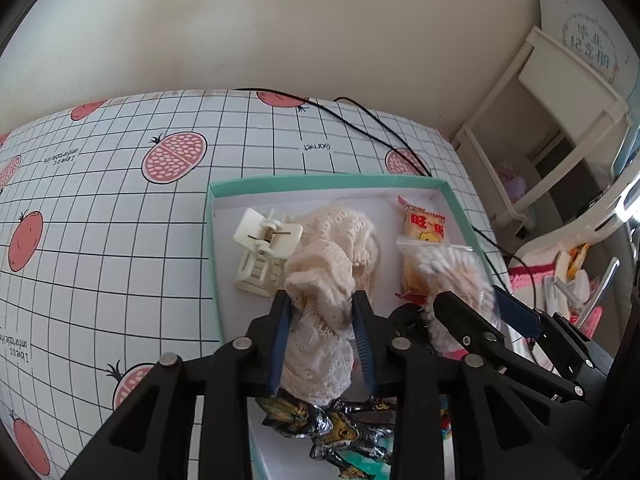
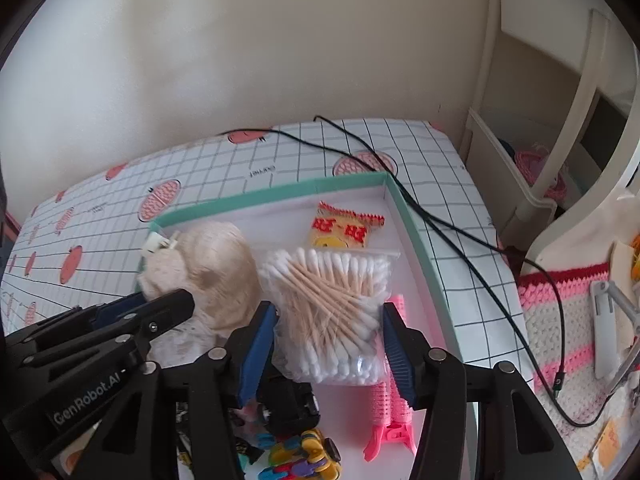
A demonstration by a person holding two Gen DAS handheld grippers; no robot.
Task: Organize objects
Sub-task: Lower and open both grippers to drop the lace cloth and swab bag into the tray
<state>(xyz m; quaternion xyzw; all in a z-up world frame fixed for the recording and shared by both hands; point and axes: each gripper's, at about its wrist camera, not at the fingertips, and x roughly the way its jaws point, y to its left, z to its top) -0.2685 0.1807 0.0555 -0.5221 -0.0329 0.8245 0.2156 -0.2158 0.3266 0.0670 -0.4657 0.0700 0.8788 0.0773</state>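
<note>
Here, both grippers hold things over the teal-rimmed box (image 1: 460, 204).
The left gripper (image 1: 320, 300) pinches a cream lace scrunchie (image 1: 320, 272); the right gripper (image 2: 330, 316) clasps a bag of cotton swabs (image 2: 332, 304) above a pink clip (image 2: 390, 412).

Cream lace scrunchie (image 1: 320, 280) bunched between left fingers (image 1: 280, 336), clear bagged cotton swabs (image 2: 332, 300) upright between right fingers (image 2: 396, 352)

Both wrist views look steeply down, close over the teal-rimmed box (image 1: 328, 181) on the desk (image 2: 452, 216); they share its contents.
</note>
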